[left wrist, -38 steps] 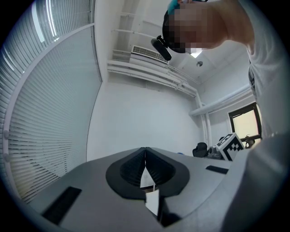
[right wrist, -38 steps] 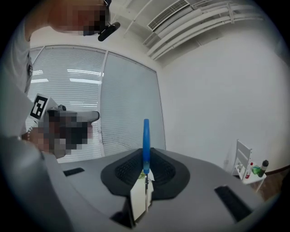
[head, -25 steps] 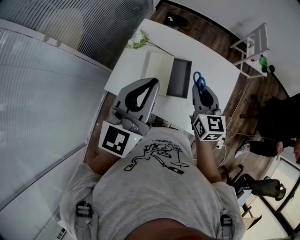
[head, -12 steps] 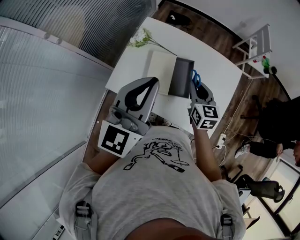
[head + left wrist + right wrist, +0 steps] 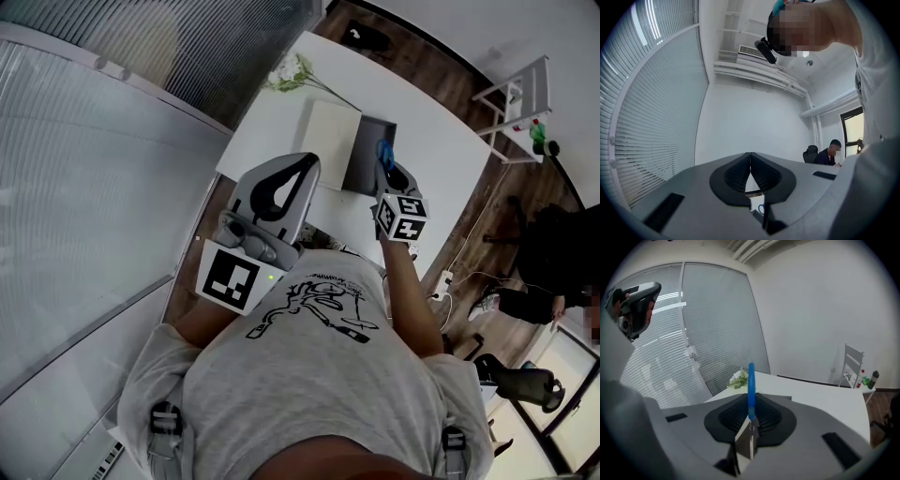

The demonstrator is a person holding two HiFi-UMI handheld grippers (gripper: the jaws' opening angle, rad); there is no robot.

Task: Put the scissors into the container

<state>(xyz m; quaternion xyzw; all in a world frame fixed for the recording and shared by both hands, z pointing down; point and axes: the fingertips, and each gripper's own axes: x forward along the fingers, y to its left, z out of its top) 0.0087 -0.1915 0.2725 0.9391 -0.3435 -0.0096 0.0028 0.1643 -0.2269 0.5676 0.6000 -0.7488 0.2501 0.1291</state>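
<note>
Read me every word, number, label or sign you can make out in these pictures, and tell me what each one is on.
No readable text anywhere.
On the T-shirt: a black line drawing; any lettering is too small to read.
On the left gripper, the cube: a black-and-white square marker, no letters.
On the right gripper, its cube: markers too, no letters.
</note>
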